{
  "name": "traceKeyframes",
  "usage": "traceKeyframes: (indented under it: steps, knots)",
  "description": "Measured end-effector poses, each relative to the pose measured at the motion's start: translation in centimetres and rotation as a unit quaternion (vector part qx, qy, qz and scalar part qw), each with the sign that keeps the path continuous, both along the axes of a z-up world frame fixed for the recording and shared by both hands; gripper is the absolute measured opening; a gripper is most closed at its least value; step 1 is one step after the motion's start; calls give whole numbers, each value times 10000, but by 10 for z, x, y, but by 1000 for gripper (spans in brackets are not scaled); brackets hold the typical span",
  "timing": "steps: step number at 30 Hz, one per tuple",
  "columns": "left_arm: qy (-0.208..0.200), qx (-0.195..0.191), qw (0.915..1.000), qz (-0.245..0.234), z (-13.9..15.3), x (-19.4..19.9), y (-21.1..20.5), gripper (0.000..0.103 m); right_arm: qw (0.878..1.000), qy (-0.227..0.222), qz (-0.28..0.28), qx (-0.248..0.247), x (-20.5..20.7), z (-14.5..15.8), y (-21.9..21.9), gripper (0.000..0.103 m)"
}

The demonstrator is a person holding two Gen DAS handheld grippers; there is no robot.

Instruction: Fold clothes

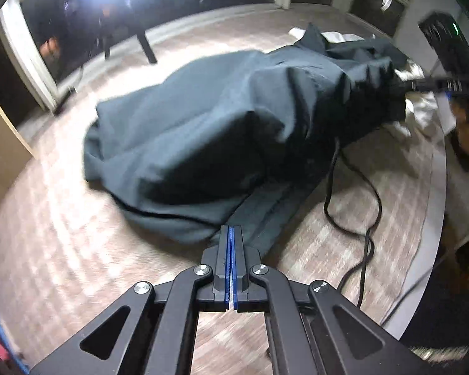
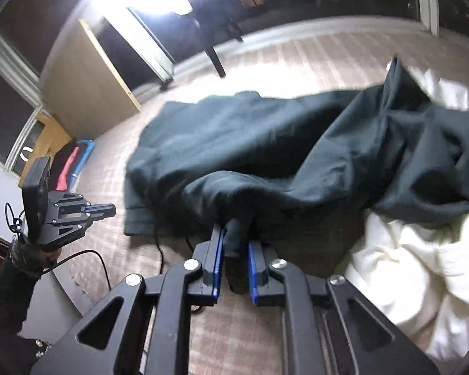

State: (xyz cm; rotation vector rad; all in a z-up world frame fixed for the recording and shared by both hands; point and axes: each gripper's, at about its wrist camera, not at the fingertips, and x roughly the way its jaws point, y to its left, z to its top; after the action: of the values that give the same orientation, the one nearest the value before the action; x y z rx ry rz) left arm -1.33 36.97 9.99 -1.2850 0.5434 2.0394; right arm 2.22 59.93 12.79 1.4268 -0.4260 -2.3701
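Dark teal garment point(image 1: 203, 143) heaped on the table point(image 1: 62, 250). Left gripper point(image 1: 232, 234) pinched closed, empty, at the hem. Only the right wrist view shows the right gripper point(image 2: 236, 243) clamping a fold (plus white cloth point(image 2: 422, 265) beside it).

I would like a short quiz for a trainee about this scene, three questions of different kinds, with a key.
1. True or false: the right gripper has dark cloth between its fingers.
2. What lies to the right of the dark garment in the right wrist view? A) a white cloth B) a red towel C) a shoe
3. Fill in: the fingers of the left gripper are ____ , with no cloth seen between them.

Key
1. True; a bunch of the garment sits between the blue pads.
2. A; the white cloth.
3. Shut; the pads meet at the garment's near edge.
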Motion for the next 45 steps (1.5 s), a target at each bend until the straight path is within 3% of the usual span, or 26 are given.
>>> traceKeyframes:
  steps: [1, 2, 4, 5, 10, 12, 14, 19, 24, 29, 31, 35, 40, 42, 45]
  knots:
    - [43, -24, 10000, -44, 0, 7, -1, 6, 10000, -37, -8, -50, 4, 3, 1, 13]
    - [86, -49, 9999, -88, 0, 13, -3, 23, 9999, -89, -10, -112, 7, 4, 2, 13]
    - [83, -125, 9998, -155, -8, 21, -1, 47, 9999, -107, 9, 9, 7, 3, -4, 13]
    - [102, -206, 9996, -182, -15, 22, 3, 47, 9999, -137, 12, 31, 6, 2, -7, 13]
    - [369, -535, 9973, -345, -41, 16, 33, 48, 9989, -430, -181, -58, -8, -12, -3, 13]
    - [420, -657, 9962, -379, -49, 7, 41, 36, 9986, -480, -196, -38, -12, -15, 0, 13]
    - [296, -516, 9975, -381, -46, -4, 42, 21, 9982, -531, -276, -29, -19, -18, 5, 14]
    - [192, 39, 9998, 27, -11, -36, 28, 6, 9968, -691, -390, 77, -34, -28, 15, 24]
    - [49, 5, 9999, 135, -12, -49, 21, 4, 9952, -967, -160, -14, -27, -49, 9, 35]
    - [-25, -75, 9999, 92, -26, -42, 24, 4, 9955, -930, 45, 197, -25, -62, -10, 35]
    - [-23, -98, 9999, 109, -24, -35, 24, 4, 9965, -785, 31, 301, -25, -61, -14, 15]
    - [-39, 293, 9994, 178, 9, -17, 12, 4, 9991, -408, -112, -84, -4, -28, -3, 13]
    - [305, 759, 9966, 36, 83, 19, -21, 3, 9971, 383, -111, -651, 56, 62, 10, 13]
    - [308, 962, 9949, -36, 105, 28, -35, 3, 9951, 527, -131, -829, 77, 90, 9, 13]
    - [281, 1033, 9941, -181, 120, 49, -46, 3, 9944, 461, -231, -925, 102, 108, 3, 13]
